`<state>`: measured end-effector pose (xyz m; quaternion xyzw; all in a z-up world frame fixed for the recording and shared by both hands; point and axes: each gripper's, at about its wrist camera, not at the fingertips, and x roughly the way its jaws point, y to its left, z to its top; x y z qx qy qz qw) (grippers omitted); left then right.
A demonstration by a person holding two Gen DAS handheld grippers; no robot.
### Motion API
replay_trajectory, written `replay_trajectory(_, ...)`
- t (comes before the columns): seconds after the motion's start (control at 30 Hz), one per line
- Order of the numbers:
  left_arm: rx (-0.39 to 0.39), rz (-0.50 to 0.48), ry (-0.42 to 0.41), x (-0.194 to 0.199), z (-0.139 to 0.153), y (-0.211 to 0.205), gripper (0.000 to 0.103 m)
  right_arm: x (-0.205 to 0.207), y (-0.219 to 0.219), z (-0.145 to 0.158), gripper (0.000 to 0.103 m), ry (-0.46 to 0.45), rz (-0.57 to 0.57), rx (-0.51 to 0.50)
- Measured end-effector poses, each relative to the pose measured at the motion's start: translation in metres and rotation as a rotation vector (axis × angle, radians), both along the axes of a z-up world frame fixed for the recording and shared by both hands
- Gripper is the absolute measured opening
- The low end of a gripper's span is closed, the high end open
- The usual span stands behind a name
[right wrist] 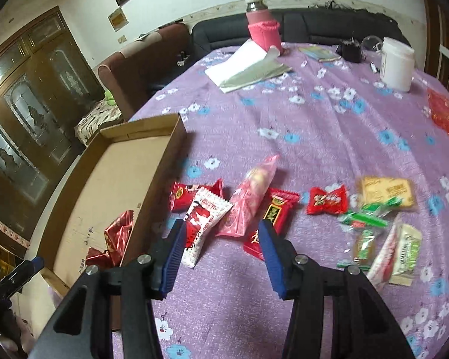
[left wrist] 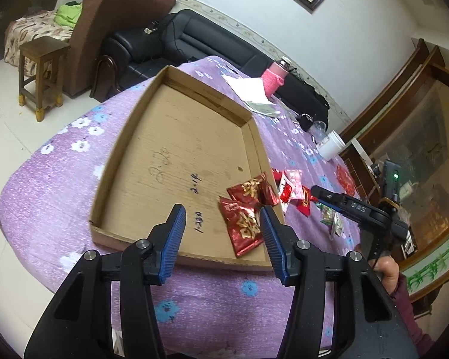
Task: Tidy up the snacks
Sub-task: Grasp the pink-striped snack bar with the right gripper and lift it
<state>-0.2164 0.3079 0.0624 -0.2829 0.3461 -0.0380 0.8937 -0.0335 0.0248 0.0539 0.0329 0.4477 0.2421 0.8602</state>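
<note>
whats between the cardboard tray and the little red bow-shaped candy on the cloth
In the right wrist view, four packets lie between the cardboard tray and red candy: two red wrappers, a white-and-red sachet, a pink packet.

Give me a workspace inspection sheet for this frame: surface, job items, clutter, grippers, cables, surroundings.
Surface: table under a purple floral cloth.
Job's things: shallow cardboard tray holding two red foil packets; loose snack packets on the cloth right of the tray, green and yellow ones further right.
Clutter: pink-sleeved flask, white tub, papers.
Grippers: left gripper open over the tray, nothing between pads; right gripper open over the loose packets, not gripping.
Cables: dark cords on the black sofa.
Surroundings: brown armchair, wooden stool, glazed cabinet.
</note>
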Motion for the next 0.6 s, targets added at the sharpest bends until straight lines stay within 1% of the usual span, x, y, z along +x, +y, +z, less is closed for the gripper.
replay_trajectory(0.07, 0.007, -0.008, -0.005, 0.0, 0.002, -0.004, 0.051, 0.001, 0.007, -0.002, 0.053, -0.012, -0.011, -0.029)
replay_trajectory(0.13, 0.02, -0.016, -0.011, -0.001, 0.005, -0.009, 0.051, 0.005, 0.013, -0.005, 0.053, -0.042, -0.054, -0.085)
replay_trajectory(0.23, 0.037, -0.039, -0.019, -0.001, 0.006, -0.016, 0.051, 0.021, 0.019, -0.013, 0.053, -0.075, -0.114, -0.139)
replay_trajectory(0.3, 0.047, -0.06, -0.023, 0.0, 0.007, -0.023, 0.051, 0.036, 0.02, -0.018, 0.052, -0.067, -0.125, -0.159)
replay_trajectory(0.33, 0.053, -0.075, -0.025, 0.0, 0.008, -0.027, 0.051, 0.043, 0.02, -0.022, 0.05, -0.052, -0.131, -0.163)
replay_trajectory(0.37, 0.059, -0.091, -0.029, 0.0, 0.009, -0.032, 0.051, 0.048, 0.02, -0.026, 0.037, -0.034, -0.133, -0.161)
replay_trajectory(0.4, 0.066, -0.104, -0.033, 0.0, 0.01, -0.036, 0.051, 0.052, 0.019, -0.028, 0.032, -0.021, -0.128, -0.155)
replay_trajectory(0.5, 0.1, -0.146, -0.051, 0.0, 0.015, -0.05, 0.051, 0.047, 0.014, -0.027, 0.026, -0.015, -0.086, -0.13)
replay_trajectory(0.6, 0.116, -0.172, -0.047, 0.004, 0.016, -0.062, 0.051, 0.031, 0.013, -0.026, 0.026, -0.022, -0.017, -0.157)
